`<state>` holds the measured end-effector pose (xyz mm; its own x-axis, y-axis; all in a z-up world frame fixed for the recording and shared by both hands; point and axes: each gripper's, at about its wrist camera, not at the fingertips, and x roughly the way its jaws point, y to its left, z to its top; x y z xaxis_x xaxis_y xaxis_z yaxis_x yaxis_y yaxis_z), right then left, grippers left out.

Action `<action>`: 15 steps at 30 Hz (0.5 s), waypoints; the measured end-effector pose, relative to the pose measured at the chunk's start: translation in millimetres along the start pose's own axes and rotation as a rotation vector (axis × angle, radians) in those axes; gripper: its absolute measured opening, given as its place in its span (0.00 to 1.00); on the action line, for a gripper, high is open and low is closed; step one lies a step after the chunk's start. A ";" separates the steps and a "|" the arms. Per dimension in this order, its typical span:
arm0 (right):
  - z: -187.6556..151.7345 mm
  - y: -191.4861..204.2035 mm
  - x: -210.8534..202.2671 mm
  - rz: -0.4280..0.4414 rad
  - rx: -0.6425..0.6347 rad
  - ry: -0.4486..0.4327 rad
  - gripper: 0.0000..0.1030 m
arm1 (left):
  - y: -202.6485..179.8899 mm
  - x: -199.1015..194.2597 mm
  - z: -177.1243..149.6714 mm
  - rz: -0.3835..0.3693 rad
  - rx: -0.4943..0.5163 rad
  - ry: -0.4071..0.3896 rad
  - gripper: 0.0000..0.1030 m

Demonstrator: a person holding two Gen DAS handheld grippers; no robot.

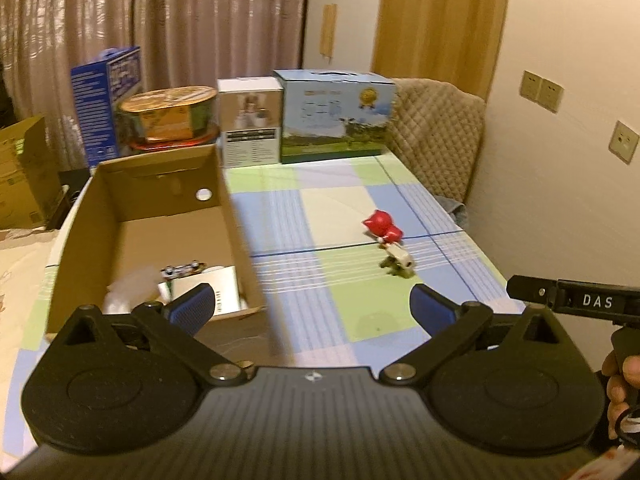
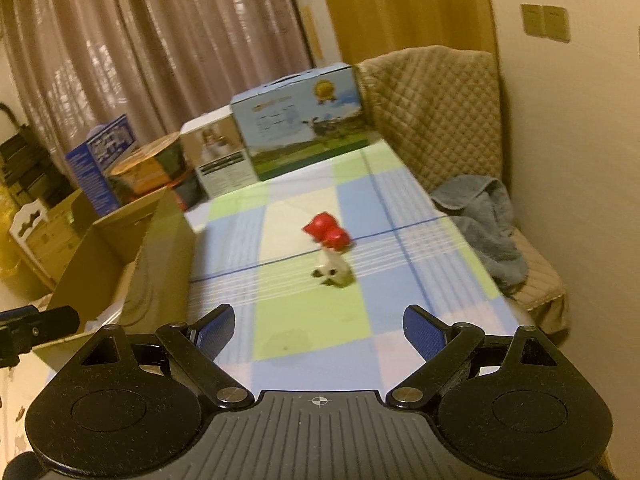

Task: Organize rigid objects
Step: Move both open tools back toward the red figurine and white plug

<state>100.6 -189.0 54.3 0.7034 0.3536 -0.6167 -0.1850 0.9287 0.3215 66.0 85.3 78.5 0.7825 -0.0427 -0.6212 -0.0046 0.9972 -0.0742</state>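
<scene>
Only thing I can actually read is "DAS", white letters on the black bar of the right gripper (image 1: 576,300) poking in at the edge of the left wrist view. The boxes at the back of the table all have print, but it's too small and blurry: the blue box (image 1: 106,96), the white box (image 1: 250,128) with its dark label strip, and the landscape box (image 1: 336,116) with a gold seal. Nothing legible there.
</scene>
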 end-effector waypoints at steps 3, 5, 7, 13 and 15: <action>2.5 -11.7 -1.8 -0.012 0.015 -0.005 0.86 | -11.0 8.5 3.1 -0.012 0.022 0.011 0.99; 5.5 -16.9 -1.4 -0.010 0.014 -0.003 0.86 | -18.1 13.8 4.8 -0.021 0.042 0.020 0.99; 8.8 -22.8 -1.8 -0.013 0.016 -0.016 0.86 | -25.8 21.1 6.9 -0.029 0.059 0.022 0.99; 17.9 -39.8 11.7 -0.035 0.010 -0.020 0.86 | -49.0 50.6 11.0 -0.056 0.113 0.023 0.99; 20.4 -47.2 19.6 -0.038 0.006 -0.015 0.86 | -55.9 63.7 11.2 -0.063 0.134 0.032 0.99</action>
<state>137.1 -228.2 41.7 0.7202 0.3160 -0.6176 -0.1534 0.9407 0.3025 123.0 27.5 51.9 0.7582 -0.1053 -0.6435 0.1289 0.9916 -0.0104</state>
